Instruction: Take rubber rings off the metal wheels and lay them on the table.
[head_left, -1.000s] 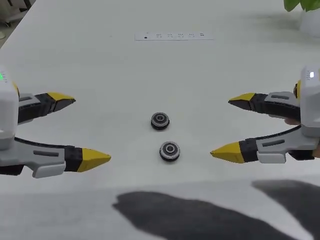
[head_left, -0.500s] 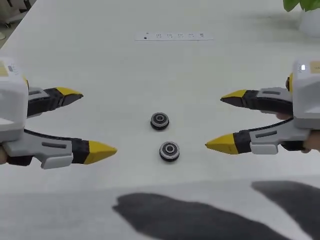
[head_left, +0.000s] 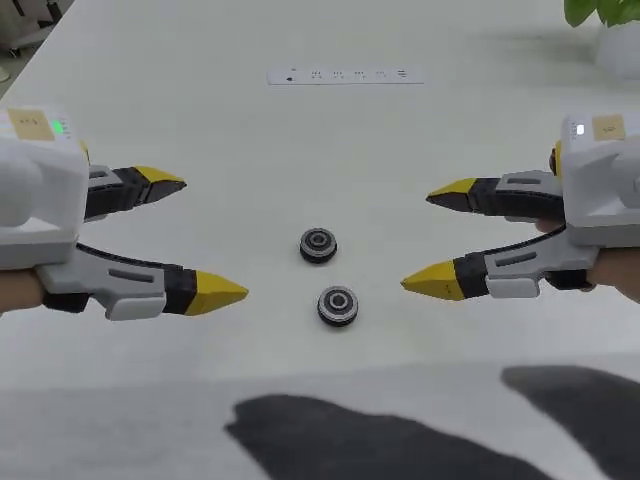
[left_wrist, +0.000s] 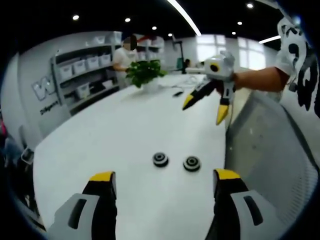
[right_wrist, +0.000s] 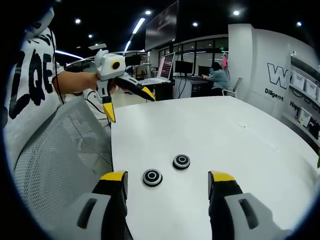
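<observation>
My left gripper (head_left: 215, 238) at 9 o'clock and right gripper (head_left: 415, 240) at 3 o'clock, fingers (head_left: 212, 291) spread wide, sit beside the near wheel (head_left: 337, 303) and far wheel (head_left: 318, 244) on the table (head_left: 300, 150); I think one should hold a wheel steady while the other peels its rubber ring (head_left: 337, 321).

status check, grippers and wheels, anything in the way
Left gripper and right gripper open, empty. Far wheel and near wheel on table, neither stripped yet. Power strip far back, off the path.
</observation>
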